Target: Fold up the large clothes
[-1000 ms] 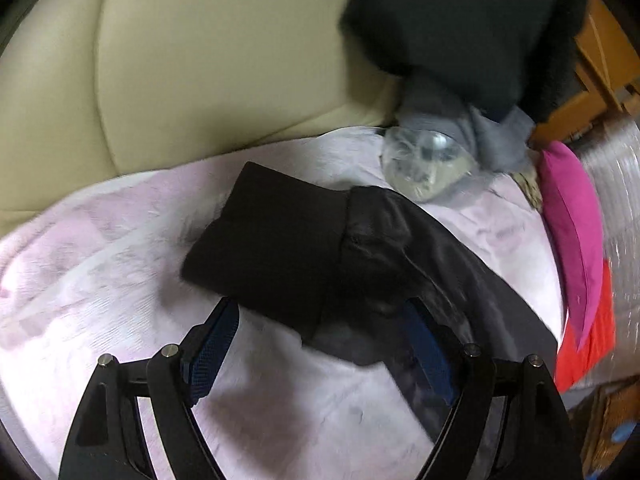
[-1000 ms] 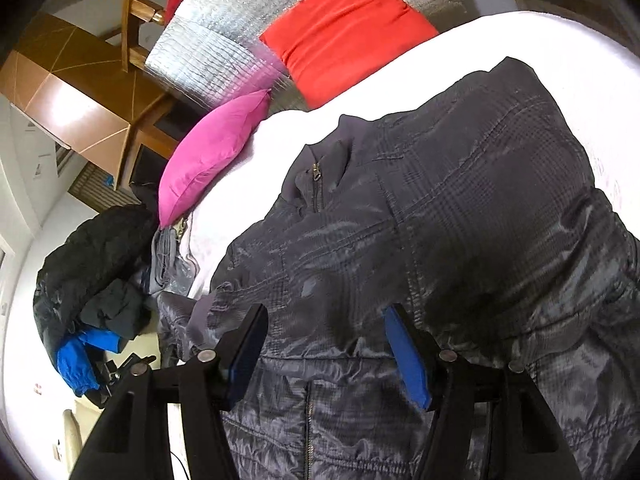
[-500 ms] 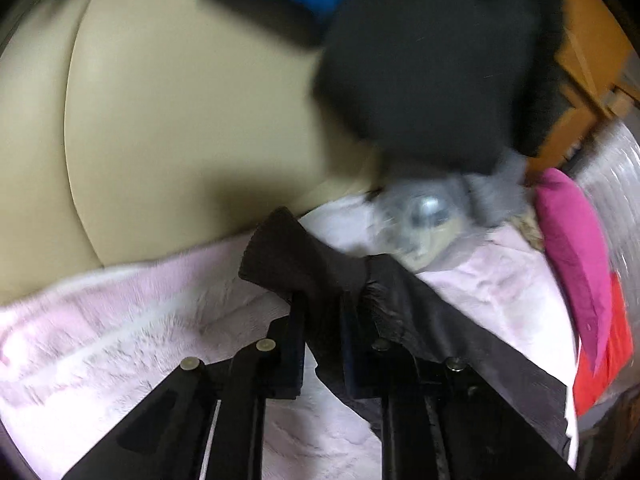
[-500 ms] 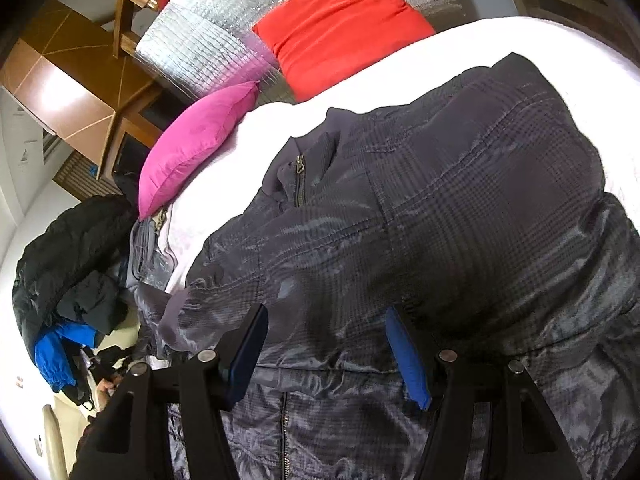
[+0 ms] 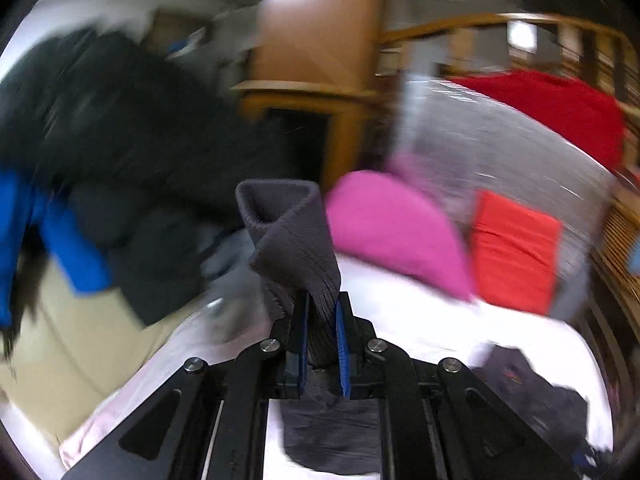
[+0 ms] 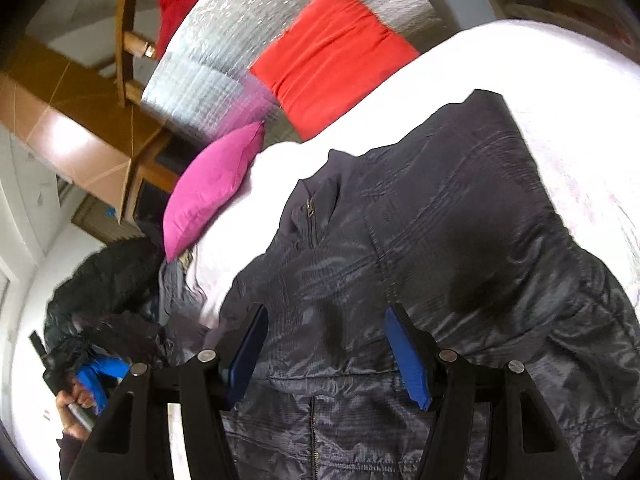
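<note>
Spanning most of the white bedcover [image 6: 560, 92], the dark jacket [image 6: 460, 248] lies spread flat, zip up. At the bed's left edge sits a black coat heap [image 6: 104, 280] with a blue patch, then a wooden cabinet [image 6: 68, 120]. Along the head edge: pink cushion [image 6: 212, 184], silver quilted panel [image 6: 224, 64], red cushion [image 6: 328, 56]. Left gripper [image 5: 320, 320] is clamped on the jacket's ribbed cuff [image 5: 292, 236], raised off the bed. Right gripper [image 6: 324, 344] hovers over the jacket front, jaws moderately wide, holding nothing.
</note>
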Demonstrator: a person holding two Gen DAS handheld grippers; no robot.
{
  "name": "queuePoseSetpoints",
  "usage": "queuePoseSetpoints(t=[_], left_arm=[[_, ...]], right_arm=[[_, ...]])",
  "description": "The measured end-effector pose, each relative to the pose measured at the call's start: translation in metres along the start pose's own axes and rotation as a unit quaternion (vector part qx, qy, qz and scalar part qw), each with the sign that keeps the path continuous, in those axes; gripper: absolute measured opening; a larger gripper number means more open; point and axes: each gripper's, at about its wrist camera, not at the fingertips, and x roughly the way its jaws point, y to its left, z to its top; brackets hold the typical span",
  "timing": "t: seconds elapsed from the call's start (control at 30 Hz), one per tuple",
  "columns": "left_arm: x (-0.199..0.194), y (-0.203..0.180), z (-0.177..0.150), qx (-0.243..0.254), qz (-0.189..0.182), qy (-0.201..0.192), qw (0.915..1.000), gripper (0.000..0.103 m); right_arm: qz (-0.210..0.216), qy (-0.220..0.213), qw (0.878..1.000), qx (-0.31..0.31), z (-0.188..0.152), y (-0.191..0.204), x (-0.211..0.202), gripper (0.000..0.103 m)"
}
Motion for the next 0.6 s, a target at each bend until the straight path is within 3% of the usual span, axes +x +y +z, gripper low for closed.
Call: queuePoseSetpoints(t=[0.13, 0.3, 0.43, 0.6], left_arm=[[-0.032, -0.101, 0.008, 0.076, -0.069, 0.003, 0.9947, 0.009], [-0.055, -0.229, -0.018, 0.159, -0.151, 0.031, 0.9751, 0.008], [-0.056, -0.302, -0.054, 0.204, -0.194, 0.060, 0.9577, 0.008], [-0.034, -0.363, -0.103, 0.224, -0.227, 0.115, 0.9410, 0.007]], right_arm=[[0.016, -0.008, 1.000, 0.020, 0.006, -0.009, -0.013, 0.065], [0.037, -0.022, 0.998, 0.052, 0.016, -0.022, -0.029, 0.065], [0.052, -0.036, 0.994, 0.087, 0.023, -0.039, -0.042, 0.065], [0.065, -0.056, 0.987, 0.139, 0.034, -0.068, -0.058, 0.065]])
